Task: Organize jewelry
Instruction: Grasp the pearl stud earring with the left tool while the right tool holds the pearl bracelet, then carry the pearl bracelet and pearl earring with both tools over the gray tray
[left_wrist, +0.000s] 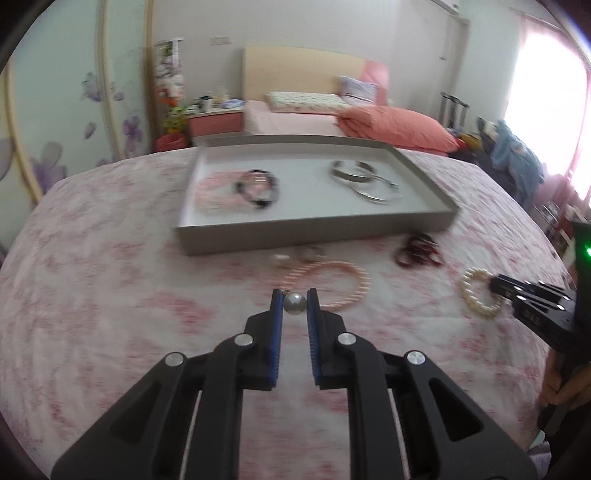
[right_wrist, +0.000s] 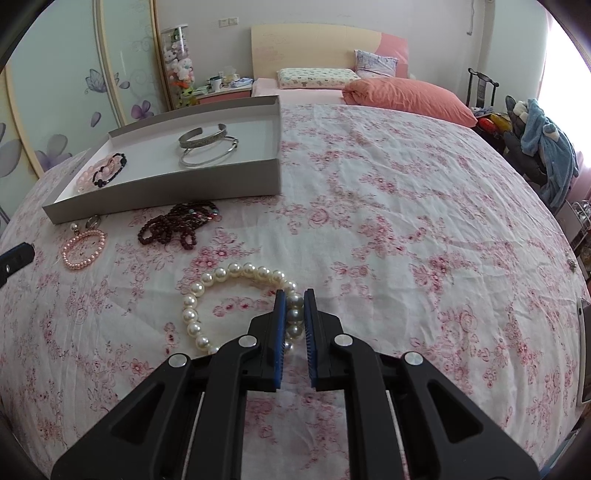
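Observation:
In the left wrist view my left gripper is shut on a single pearl earring, lifted over the flowered cloth. Beyond it lie a pink bead bracelet and a dark red bead string. The grey tray holds a black bead bracelet, pink beads and silver bangles. In the right wrist view my right gripper is shut on the white pearl bracelet, which lies on the cloth. The right gripper also shows at the right edge of the left view.
The cloth covers the whole work surface. A small ring and another pearl earring lie by the tray's front wall. A bed with an orange pillow stands behind, clothes on a chair at the right.

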